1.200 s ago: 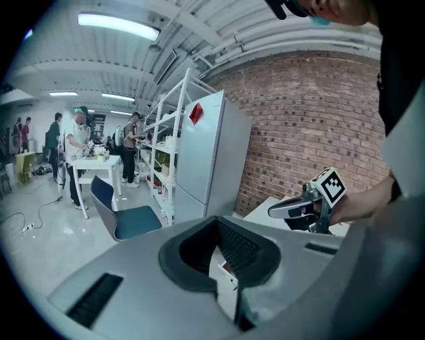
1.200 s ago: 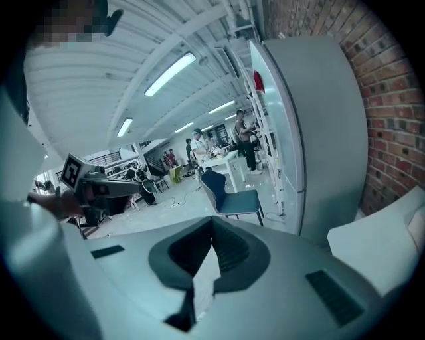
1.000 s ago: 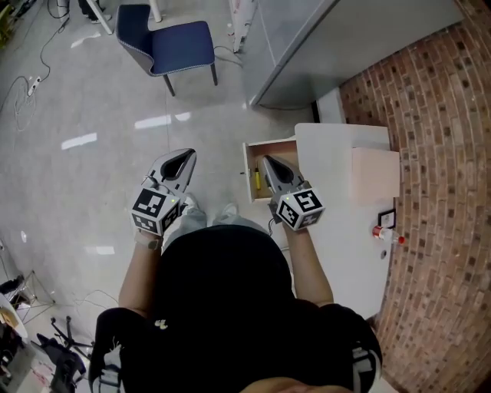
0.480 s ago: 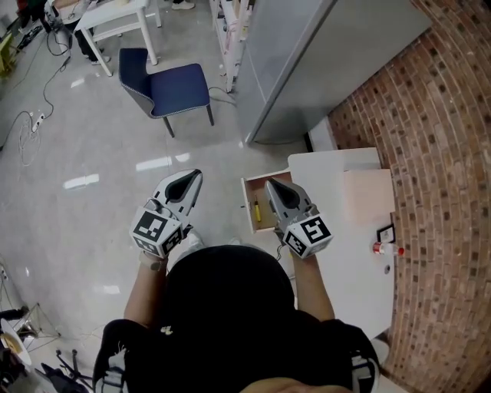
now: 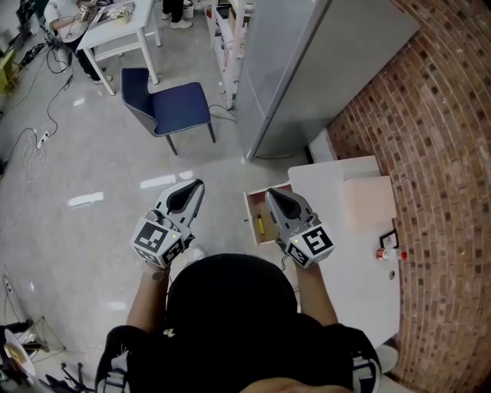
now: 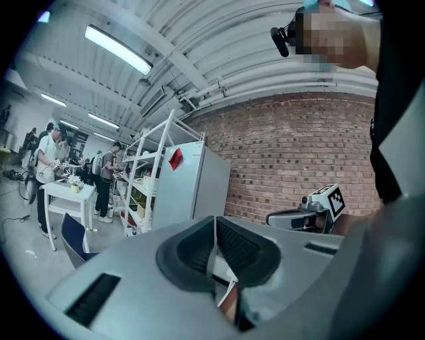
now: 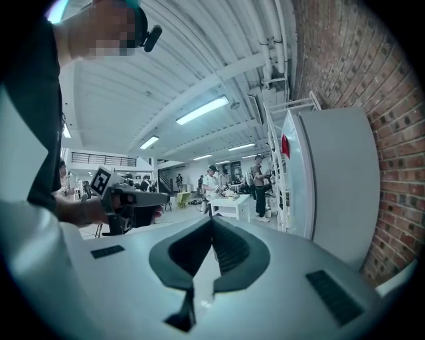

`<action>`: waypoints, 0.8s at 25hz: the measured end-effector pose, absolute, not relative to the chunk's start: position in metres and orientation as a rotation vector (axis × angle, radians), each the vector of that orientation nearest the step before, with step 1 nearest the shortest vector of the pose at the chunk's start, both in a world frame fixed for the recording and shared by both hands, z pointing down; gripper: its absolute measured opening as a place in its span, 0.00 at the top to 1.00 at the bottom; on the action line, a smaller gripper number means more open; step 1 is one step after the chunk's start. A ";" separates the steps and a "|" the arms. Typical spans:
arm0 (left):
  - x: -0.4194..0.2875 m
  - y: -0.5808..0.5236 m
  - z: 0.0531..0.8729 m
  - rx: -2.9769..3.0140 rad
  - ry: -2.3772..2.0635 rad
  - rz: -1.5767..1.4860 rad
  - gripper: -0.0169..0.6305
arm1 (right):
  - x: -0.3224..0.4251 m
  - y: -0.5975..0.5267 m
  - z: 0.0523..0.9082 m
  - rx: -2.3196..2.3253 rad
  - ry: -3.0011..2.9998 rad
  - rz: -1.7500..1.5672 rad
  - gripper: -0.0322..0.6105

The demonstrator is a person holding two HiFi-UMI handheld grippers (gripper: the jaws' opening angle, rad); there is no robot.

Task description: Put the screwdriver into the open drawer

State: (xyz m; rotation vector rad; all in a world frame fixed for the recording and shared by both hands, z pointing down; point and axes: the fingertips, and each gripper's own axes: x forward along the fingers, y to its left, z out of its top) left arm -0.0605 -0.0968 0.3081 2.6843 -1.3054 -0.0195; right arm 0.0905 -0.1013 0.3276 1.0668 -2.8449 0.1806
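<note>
The screwdriver (image 5: 260, 225), with a yellow handle, lies inside the open drawer (image 5: 251, 220) of the white cabinet (image 5: 349, 265). Neither gripper touches it. My right gripper (image 5: 271, 195) hangs above the drawer's right side, shut and empty; its own view shows the jaws (image 7: 212, 220) pressed together with nothing between. My left gripper (image 5: 189, 192) is held over the floor to the left of the drawer, also shut and empty (image 6: 214, 219). Each gripper view shows the other gripper at its side, the right gripper (image 6: 312, 211) and the left gripper (image 7: 126, 198). Both point about level.
A beige board (image 5: 368, 201) and a small red-capped bottle (image 5: 389, 253) lie on the cabinet top beside the brick wall (image 5: 437, 153). A grey fridge (image 5: 307, 69), a blue chair (image 5: 173, 107) and a white table (image 5: 115, 23) stand further off. Cables (image 5: 34, 142) run along the floor at left.
Both grippers have risen toward the head camera, still shut and side by side. The view has lifted, so more of the room shows and the drawer sits lower in frame.
</note>
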 end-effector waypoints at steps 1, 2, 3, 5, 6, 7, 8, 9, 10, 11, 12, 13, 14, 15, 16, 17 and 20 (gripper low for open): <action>-0.060 -0.096 0.308 2.691 -1.303 -0.017 0.97 | 0.090 -0.100 0.326 1.063 -2.848 0.173 0.94; -0.059 -0.095 0.307 2.698 -1.301 -0.014 0.97 | 0.088 -0.099 0.324 1.055 -2.850 0.162 0.94; -0.059 -0.094 0.307 2.703 -1.301 -0.012 0.97 | 0.086 -0.097 0.323 1.047 -2.852 0.149 0.94; -0.059 -0.094 0.307 2.705 -1.306 -0.010 0.97 | 0.083 -0.096 0.321 1.037 -2.854 0.129 0.94; -0.059 -0.093 0.308 2.703 -1.311 -0.008 0.97 | 0.081 -0.095 0.321 1.038 -2.859 0.122 0.94; -0.060 -0.093 0.308 2.700 -1.317 -0.005 0.97 | 0.080 -0.095 0.320 1.040 -2.866 0.117 0.94; -0.060 -0.093 0.309 2.697 -1.321 -0.005 0.97 | 0.079 -0.094 0.319 1.041 -2.873 0.112 0.94; -0.060 -0.093 0.309 2.696 -1.320 -0.007 0.97 | 0.078 -0.093 0.318 1.041 -2.878 0.107 0.94; -0.060 -0.092 0.309 2.697 -1.315 -0.009 0.97 | 0.077 -0.092 0.319 1.041 -2.878 0.104 0.94; -0.060 -0.091 0.309 2.700 -1.308 -0.009 0.97 | 0.077 -0.092 0.319 1.041 -2.876 0.102 0.94; -0.060 -0.090 0.309 2.705 -1.302 -0.007 0.97 | 0.076 -0.091 0.320 1.041 -2.873 0.104 0.94; -0.060 -0.090 0.309 2.708 -1.298 -0.002 0.97 | 0.076 -0.091 0.321 1.042 -2.870 0.108 0.94; -0.061 -0.090 0.308 2.710 -1.297 0.005 0.97 | 0.076 -0.091 0.322 1.043 -2.867 0.113 0.94; -0.062 -0.090 0.308 2.711 -1.297 0.013 0.97 | 0.076 -0.091 0.323 1.046 -2.863 0.117 0.94; -0.062 -0.090 0.309 2.711 -1.297 0.021 0.97 | 0.076 -0.091 0.324 1.050 -2.859 0.120 0.94; -0.062 -0.090 0.310 2.710 -1.297 0.028 0.97 | 0.077 -0.091 0.325 1.055 -2.855 0.123 0.94; -0.062 -0.089 0.313 2.698 -1.298 0.037 0.97 | 0.079 -0.090 0.329 1.069 -2.844 0.134 0.94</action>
